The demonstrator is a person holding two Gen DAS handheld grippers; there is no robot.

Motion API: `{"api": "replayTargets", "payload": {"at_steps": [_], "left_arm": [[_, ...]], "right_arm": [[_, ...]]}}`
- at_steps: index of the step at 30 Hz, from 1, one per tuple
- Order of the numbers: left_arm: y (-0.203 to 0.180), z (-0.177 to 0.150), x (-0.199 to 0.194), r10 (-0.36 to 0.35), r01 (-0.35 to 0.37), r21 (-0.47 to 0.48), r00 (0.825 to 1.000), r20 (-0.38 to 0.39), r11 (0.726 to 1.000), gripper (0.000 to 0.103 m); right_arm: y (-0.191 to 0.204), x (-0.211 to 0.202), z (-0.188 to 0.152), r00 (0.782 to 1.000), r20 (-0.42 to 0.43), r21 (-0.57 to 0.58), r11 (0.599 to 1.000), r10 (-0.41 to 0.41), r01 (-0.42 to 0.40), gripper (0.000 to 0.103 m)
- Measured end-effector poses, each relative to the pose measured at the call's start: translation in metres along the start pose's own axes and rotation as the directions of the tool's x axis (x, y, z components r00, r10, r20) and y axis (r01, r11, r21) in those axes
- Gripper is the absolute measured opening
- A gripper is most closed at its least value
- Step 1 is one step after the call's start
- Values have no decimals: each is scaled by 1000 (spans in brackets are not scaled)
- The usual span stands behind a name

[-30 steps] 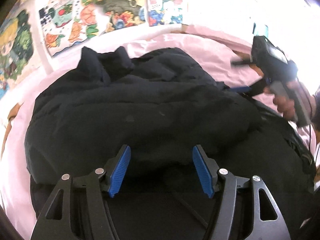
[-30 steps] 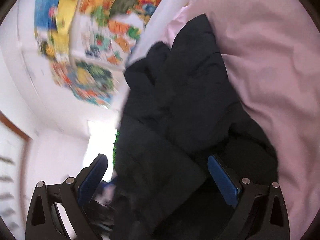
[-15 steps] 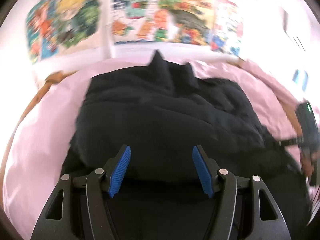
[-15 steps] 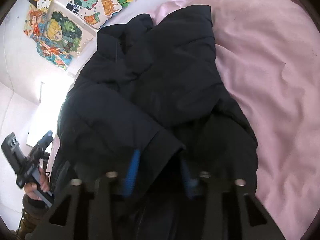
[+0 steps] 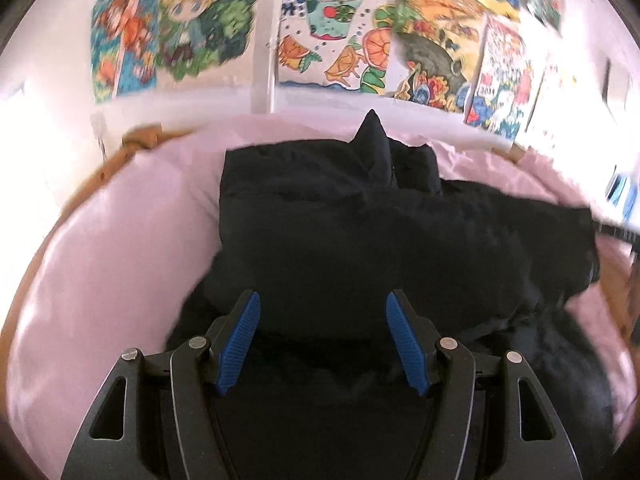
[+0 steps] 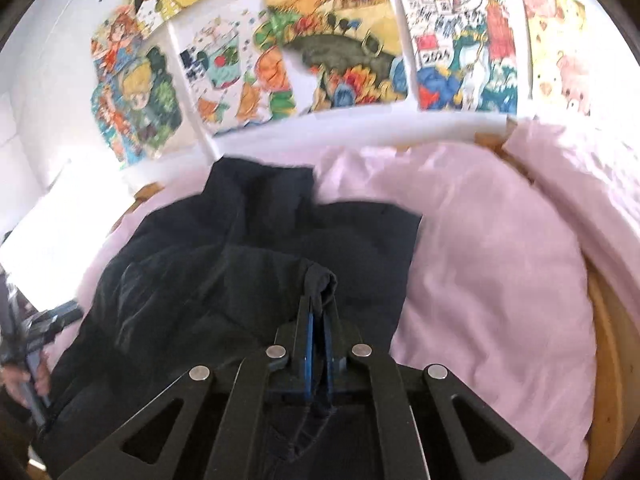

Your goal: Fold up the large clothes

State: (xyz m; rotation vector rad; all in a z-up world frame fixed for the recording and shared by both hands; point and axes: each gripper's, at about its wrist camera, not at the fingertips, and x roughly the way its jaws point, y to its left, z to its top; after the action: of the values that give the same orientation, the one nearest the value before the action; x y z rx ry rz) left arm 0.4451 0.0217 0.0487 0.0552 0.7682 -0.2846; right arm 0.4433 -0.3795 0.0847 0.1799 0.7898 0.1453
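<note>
A puffy black quilted jacket (image 5: 360,240) lies heaped mid-frame on the smooth pink bedsheet (image 5: 120,260); the right gripper (image 6: 317,312) pinches a bunched fold of it; the left gripper (image 5: 322,332), ribbed blue pads spread, grips nothing.

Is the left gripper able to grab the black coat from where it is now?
Probably yes. The left gripper is open with the black coat right ahead of its fingers, and nothing sits between them. The right gripper already pinches another fold.
</note>
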Motion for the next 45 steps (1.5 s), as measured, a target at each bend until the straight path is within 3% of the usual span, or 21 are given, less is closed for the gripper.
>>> {"api": "replayTargets", "payload": {"at_steps": [4,8,12,18,20,22,26,29,31,34,36,38,40,45], "left_arm": [[-14,-10,7,-56,57,151,998,-16,987,60],[-28,-31,16,-16,31,279,998,-57,960,60],[-39,-42,27,-30,61,340,995,-97,938,60],[-70,-57,61,138,-66,514,985,-104,855,60],[-71,-58,71,187,-105,520,977,-107,848,60],[-66,-54,85,231,-140,498,965,-126,856,60],[-55,-48,98,229,-134,448,959,-165,884,61],[-48,-48,86,178,-94,422,970,-165,902,61],[-41,-44,70,103,-29,383,980,-172,923,61],[-28,-38,41,-44,97,303,983,-178,948,61],[-16,-29,20,-122,161,267,980,-157,950,62],[-12,-15,12,-132,163,253,982,-133,954,69],[-9,7,13,-119,140,230,987,-105,963,72],[-5,70,49,-78,85,131,995,-56,988,74]], "right_arm": [[-2,36,3,997,-20,-10,998,-69,69,5],[-12,69,-10,989,-85,-17,993,-122,121,5],[-19,88,-20,983,-104,-32,989,-150,147,6],[-13,86,-11,981,-48,-82,979,-189,184,6],[-12,90,-12,980,-44,-98,977,-195,190,6],[-12,96,-16,976,-47,-123,971,-212,205,7],[-17,106,-24,976,-61,-129,971,-209,199,11],[-23,102,-26,985,-49,-127,979,-167,160,15],[-28,96,-26,990,-43,-125,984,-131,125,18],[-36,89,-25,997,-47,-107,993,-60,55,32],[-41,85,-23,999,-37,-90,996,-13,9,57],[-45,82,-17,1000,-5,-75,997,31,-31,69],[-43,85,-5,998,16,-78,996,53,-51,70],[-30,110,37,994,22,-63,993,106,-104,85]]}}
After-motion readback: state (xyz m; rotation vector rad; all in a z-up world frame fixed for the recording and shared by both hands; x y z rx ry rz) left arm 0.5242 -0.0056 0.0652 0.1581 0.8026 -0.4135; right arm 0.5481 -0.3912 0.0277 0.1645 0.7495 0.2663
